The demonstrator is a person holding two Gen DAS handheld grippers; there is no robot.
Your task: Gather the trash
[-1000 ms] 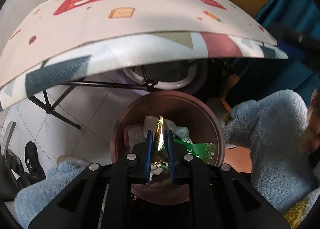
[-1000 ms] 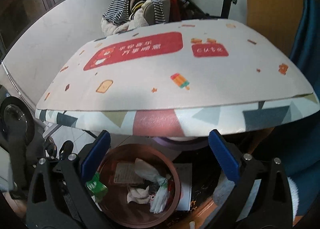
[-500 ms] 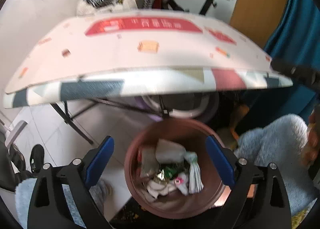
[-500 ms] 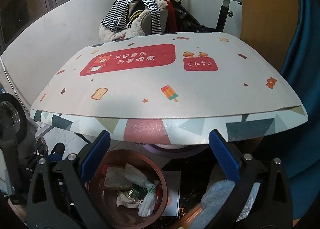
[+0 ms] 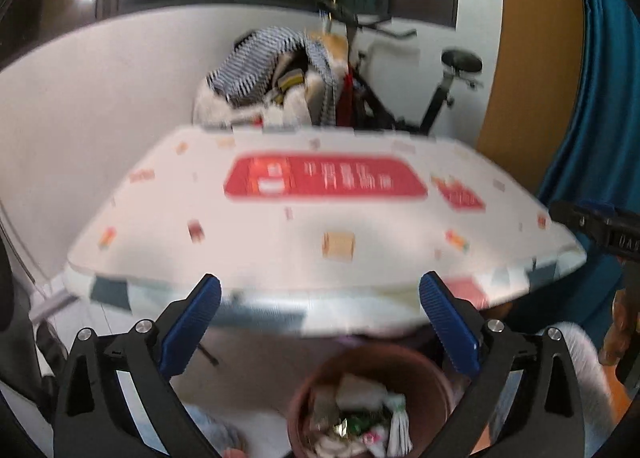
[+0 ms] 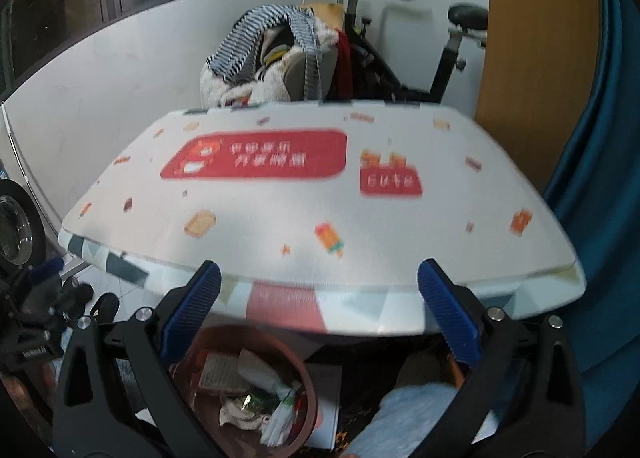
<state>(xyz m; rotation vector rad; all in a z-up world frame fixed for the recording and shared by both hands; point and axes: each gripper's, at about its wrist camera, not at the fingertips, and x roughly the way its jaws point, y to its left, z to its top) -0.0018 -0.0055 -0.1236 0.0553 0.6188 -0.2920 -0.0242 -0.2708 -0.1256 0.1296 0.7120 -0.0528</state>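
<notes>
Now my left hand-held gripper [image 5: 320,312] has its blue pads [image 5: 191,324] spreading to their widest, and nothing sits between them; beyond and below its fingertips, close under the near end of its view, stands the brown bin [image 5: 370,402], which I take as the reason the jaws are empty, since the trash [image 5: 362,418] lies inside it: crumpled white paper, a green wrapper, a glint of gold foil. My right hand-held gripper [image 6: 318,310] is likewise spread wide with nothing in it, and from its side the same bin shows below and a little to the left of its fingertips, partly tucked under the front edge of the tabletop [image 6: 304,213]. I judge the bin is kept there, just below that overhanging edge, so that whatever I pick off the top only needs a short drop. Ahead of both grippers the tabletop stretches away, patterned with a red banner [image 6: 256,153] and small printed pictures; I can make out no loose rubbish on it, though both views are blurred, so something small could be missed. Farther ahead, past the far edge, a heap of striped clothing [image 6: 276,53] hangs over an exercise bike [image 6: 448,57]. Both pairs of jaws being wide apart suits a search for the next piece, if any remains.
</notes>
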